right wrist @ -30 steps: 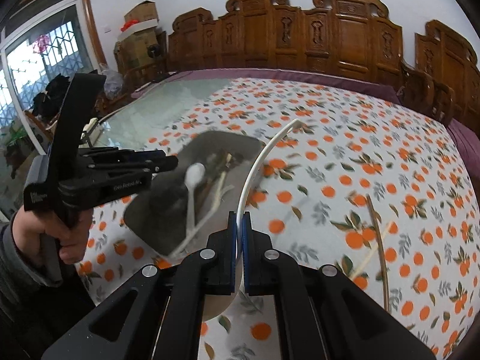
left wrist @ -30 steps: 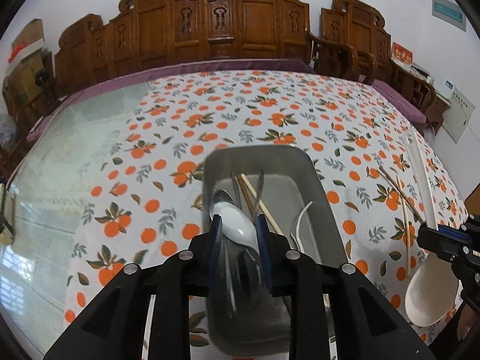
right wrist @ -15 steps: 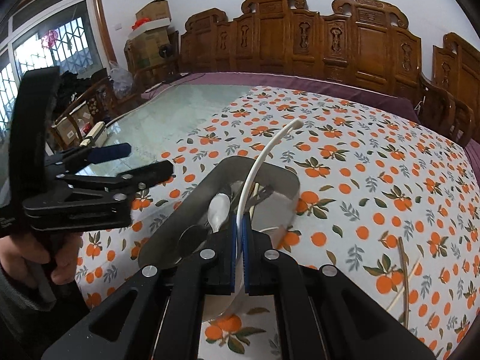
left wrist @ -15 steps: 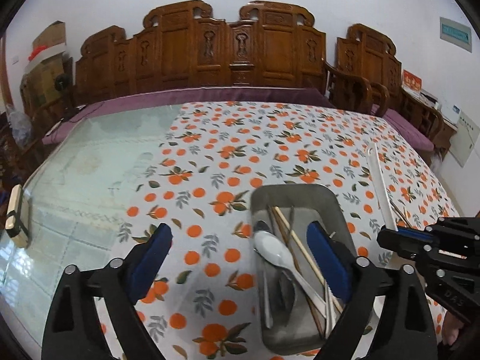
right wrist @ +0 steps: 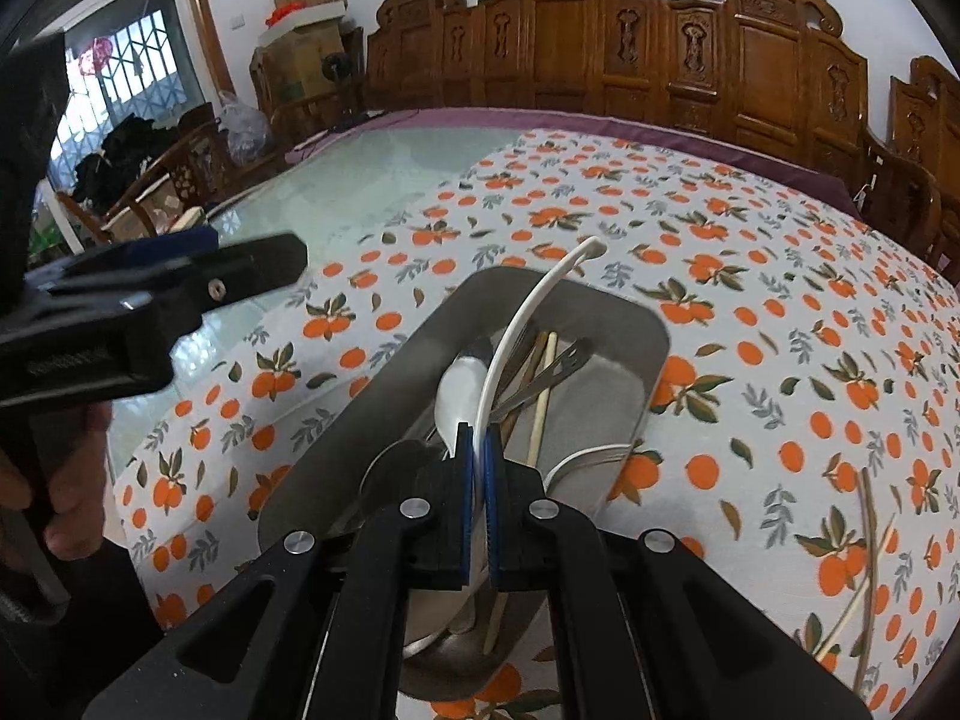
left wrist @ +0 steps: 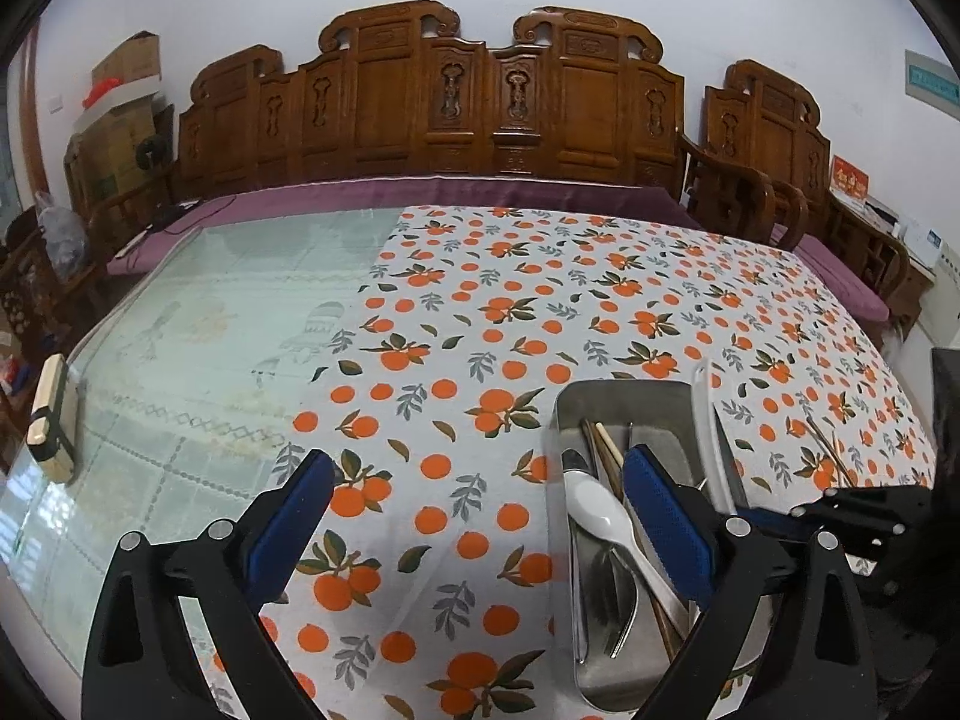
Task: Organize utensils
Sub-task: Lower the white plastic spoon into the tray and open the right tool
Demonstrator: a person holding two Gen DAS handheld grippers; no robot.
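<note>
Above the metal tray, the right gripper pinches a white ladle handle while the left gripper, jaws just opened wide, holds nothing.

1. Table: glass top, bare on its left half.
2. Orange-print cloth: spread over the right half.
3. Steel tray: on the cloth, near the front edge.
4. Loose chopsticks: on the cloth, toward the right edge.
5. Small block: at the left edge.
</note>
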